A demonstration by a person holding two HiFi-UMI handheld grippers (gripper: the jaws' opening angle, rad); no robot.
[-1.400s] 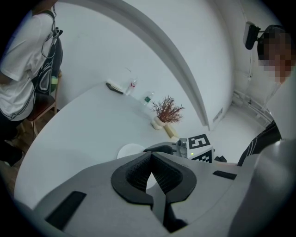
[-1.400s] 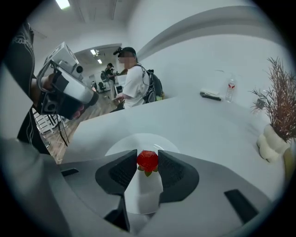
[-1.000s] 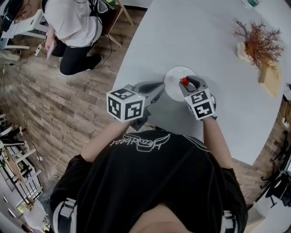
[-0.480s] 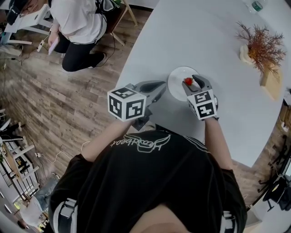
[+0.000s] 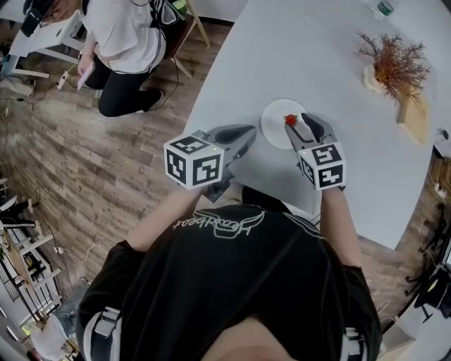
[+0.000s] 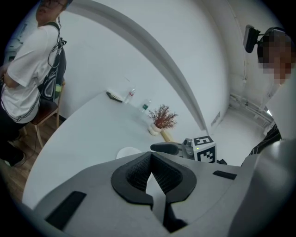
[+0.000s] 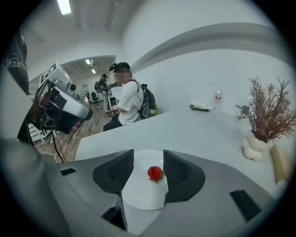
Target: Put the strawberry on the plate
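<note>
A small red strawberry [image 5: 289, 120] [image 7: 155, 173] lies on the round white plate [image 5: 273, 128] [image 7: 138, 192] near the table's front edge. My right gripper [image 5: 300, 123] [image 7: 148, 156] hovers low over the plate with its jaws opening. The strawberry sits loose between the two dark pads, nearer the right one, and neither presses on it. My left gripper [image 5: 245, 134] [image 6: 150, 157] hangs just left of the plate, shut and with nothing in it. In the left gripper view the plate [image 6: 128, 152] peeks over its jaws.
A dried red plant in a pale vase [image 5: 394, 63] [image 7: 266, 115] and a wooden block [image 5: 417, 118] stand at the table's far right. A bottle [image 5: 384, 8] is at the back. A person in a white shirt [image 5: 120, 42] sits beyond the table's left edge.
The right gripper's jaws have spread apart and let go of the strawberry, which now rests on the plate. The left gripper has hardly moved.
</note>
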